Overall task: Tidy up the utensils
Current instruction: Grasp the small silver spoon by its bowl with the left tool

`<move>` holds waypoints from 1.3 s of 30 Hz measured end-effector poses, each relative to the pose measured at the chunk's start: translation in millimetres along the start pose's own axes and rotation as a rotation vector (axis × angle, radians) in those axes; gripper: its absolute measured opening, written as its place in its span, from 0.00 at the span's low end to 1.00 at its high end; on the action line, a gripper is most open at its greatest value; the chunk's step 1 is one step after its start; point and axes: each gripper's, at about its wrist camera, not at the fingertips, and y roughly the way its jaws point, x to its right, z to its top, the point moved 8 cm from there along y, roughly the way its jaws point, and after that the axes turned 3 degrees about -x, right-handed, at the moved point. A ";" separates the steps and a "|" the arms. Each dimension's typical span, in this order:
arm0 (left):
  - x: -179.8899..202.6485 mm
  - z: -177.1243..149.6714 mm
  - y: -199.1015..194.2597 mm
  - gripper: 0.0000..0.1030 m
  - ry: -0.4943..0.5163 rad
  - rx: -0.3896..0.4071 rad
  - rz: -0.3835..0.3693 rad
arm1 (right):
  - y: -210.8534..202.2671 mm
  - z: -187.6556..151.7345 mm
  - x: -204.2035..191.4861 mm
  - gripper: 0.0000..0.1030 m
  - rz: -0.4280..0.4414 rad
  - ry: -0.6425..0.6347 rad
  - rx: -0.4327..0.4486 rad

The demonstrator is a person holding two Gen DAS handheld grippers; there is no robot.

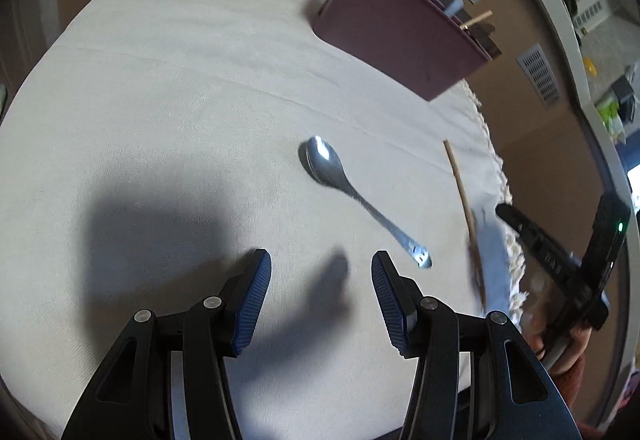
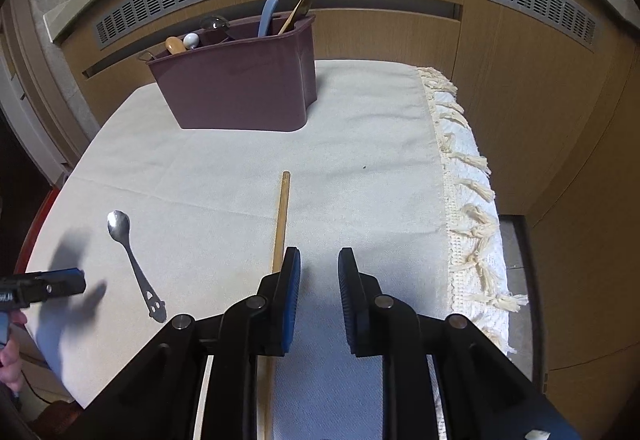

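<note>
Two utensils remain loose on the cream tablecloth (image 2: 224, 168): a metal teaspoon (image 2: 132, 260), lying bowl away from the person, and a wooden chopstick (image 2: 281, 216) a short way to its right, both well short of the holder. The maroon utensil caddy (image 2: 240, 80) stands at the far side of the cloth and already carries several pieces, among them a blue handle, wooden sticks and a round-ended wooden tool. Sorting is judged well advanced, two items outstanding. The right gripper (image 2: 319, 272) hangs with jaws parted and nothing between them; the chopstick runs just outside its left finger. The left gripper (image 1: 321, 276) is spread wide and empty, near the teaspoon's handle end.
</note>
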 end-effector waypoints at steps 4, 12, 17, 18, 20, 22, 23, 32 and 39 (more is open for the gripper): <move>2.6 19.6 9.9 0.51 -0.011 0.034 0.024 | 3.4 -6.2 -1.1 0.18 -0.009 -0.015 -0.009; 50.4 67.0 58.6 0.51 0.059 0.073 0.102 | 5.8 -6.6 -5.3 0.18 -0.032 -0.067 0.009; 76.4 58.7 69.6 0.51 0.223 0.080 0.121 | 15.7 5.5 -14.3 0.18 0.019 -0.101 0.004; 74.0 57.2 67.3 0.51 0.222 0.080 0.118 | 19.1 7.4 -17.3 0.18 0.032 -0.115 -0.004; 63.9 55.3 60.3 0.51 0.204 0.087 0.138 | 27.7 12.3 -26.4 0.18 0.069 -0.146 -0.024; 58.2 54.1 56.2 0.51 0.187 0.090 0.154 | 36.8 17.4 -34.3 0.18 0.093 -0.169 -0.041; 55.9 54.3 55.1 0.51 0.180 0.089 0.161 | 44.4 21.3 -39.3 0.18 0.097 -0.183 -0.056; 62.7 54.6 64.2 0.51 0.171 0.093 0.238 | 32.2 29.4 -27.8 0.02 0.050 -0.178 0.010; 84.0 59.1 80.8 0.46 0.238 0.148 0.344 | -1.8 31.9 0.9 0.02 0.002 -0.116 0.105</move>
